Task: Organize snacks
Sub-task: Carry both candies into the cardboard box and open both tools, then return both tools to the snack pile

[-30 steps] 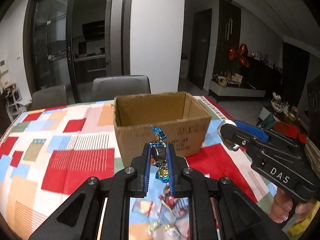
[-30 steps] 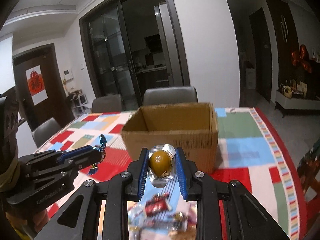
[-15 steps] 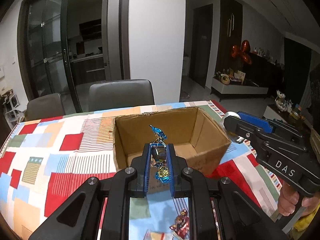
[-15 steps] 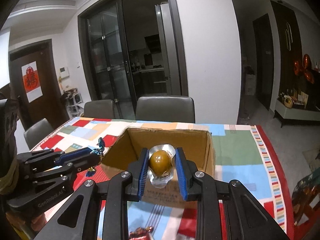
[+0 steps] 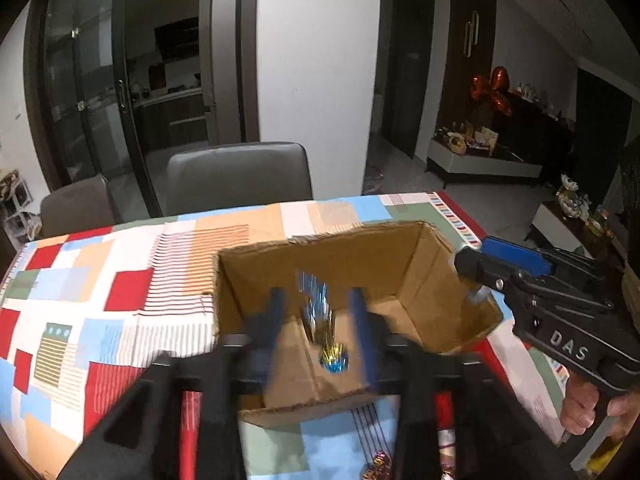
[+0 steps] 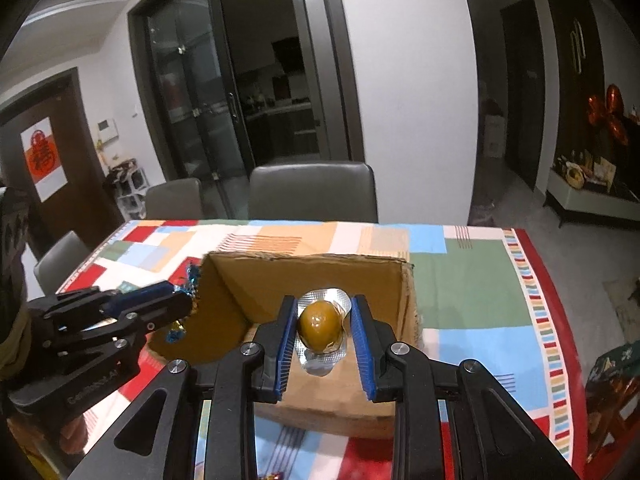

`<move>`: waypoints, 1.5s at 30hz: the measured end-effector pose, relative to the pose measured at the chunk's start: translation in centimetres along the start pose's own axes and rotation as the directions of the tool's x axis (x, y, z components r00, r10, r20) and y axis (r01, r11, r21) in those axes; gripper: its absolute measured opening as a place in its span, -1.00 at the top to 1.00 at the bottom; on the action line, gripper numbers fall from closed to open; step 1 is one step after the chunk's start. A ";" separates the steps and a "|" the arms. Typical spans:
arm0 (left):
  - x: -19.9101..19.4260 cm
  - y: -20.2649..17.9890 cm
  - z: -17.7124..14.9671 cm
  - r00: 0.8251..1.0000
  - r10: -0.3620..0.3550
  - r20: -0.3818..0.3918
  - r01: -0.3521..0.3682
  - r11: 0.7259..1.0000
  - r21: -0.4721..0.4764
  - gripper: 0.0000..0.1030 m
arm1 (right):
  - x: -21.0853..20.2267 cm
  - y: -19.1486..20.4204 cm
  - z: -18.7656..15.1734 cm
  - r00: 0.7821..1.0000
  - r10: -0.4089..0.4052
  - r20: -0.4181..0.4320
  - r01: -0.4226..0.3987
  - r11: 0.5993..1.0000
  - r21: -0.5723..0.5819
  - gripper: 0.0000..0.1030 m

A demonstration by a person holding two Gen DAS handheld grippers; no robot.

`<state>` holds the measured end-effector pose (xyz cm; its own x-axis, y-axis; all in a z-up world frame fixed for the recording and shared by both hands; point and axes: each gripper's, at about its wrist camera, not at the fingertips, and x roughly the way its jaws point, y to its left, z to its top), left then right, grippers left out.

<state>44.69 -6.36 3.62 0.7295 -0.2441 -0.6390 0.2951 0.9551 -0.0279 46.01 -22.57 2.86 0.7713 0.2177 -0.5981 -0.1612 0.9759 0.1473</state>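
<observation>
An open cardboard box (image 5: 404, 280) stands on the patchwork tablecloth; it also shows in the right wrist view (image 6: 248, 280). My left gripper (image 5: 318, 316) is over the box with its jaws spread. The blue-and-gold wrapped candy (image 5: 322, 324) is blurred between them, loose and dropping. My right gripper (image 6: 322, 330) is over the box too, jaws apart around a gold foil-cupped chocolate ball (image 6: 320, 326) that seems loose. Each gripper shows in the other's view: the right one at the box's right rim (image 5: 516, 276), the left one at its left rim (image 6: 120, 312).
Loose wrapped candies (image 5: 378, 464) lie on the tablecloth (image 5: 120, 280) in front of the box. Grey chairs (image 5: 240, 176) stand behind the table. The table's right edge has a red striped border (image 6: 540, 300).
Both grippers moved forward over the box. The left jaws opened and the blue candy is falling. The right jaws widened around the gold ball.
</observation>
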 end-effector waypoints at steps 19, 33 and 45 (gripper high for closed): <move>-10.2 -1.8 -4.6 0.992 0.035 0.125 -0.040 0.999 0.031 -0.17 | -8.1 2.0 -3.8 0.998 -0.005 0.068 0.008 0.999 -0.040 -0.10; -15.6 -4.1 -10.5 0.992 0.020 0.123 -0.022 1.000 0.012 -0.17 | -13.9 3.3 -10.1 0.998 0.032 0.059 -0.029 0.998 -0.064 -0.24; -12.8 -5.1 -15.9 0.993 -0.027 -0.115 0.020 0.998 -0.064 -0.16 | -11.4 1.6 -14.7 0.979 0.037 -0.199 -0.042 0.999 -0.021 -0.24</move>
<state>23.99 -5.41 -0.29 0.6453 -0.2487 -0.7223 0.2693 0.9589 -0.0896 27.89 -23.22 -1.66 0.6267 0.2527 -0.7371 -0.2060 0.9660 0.1561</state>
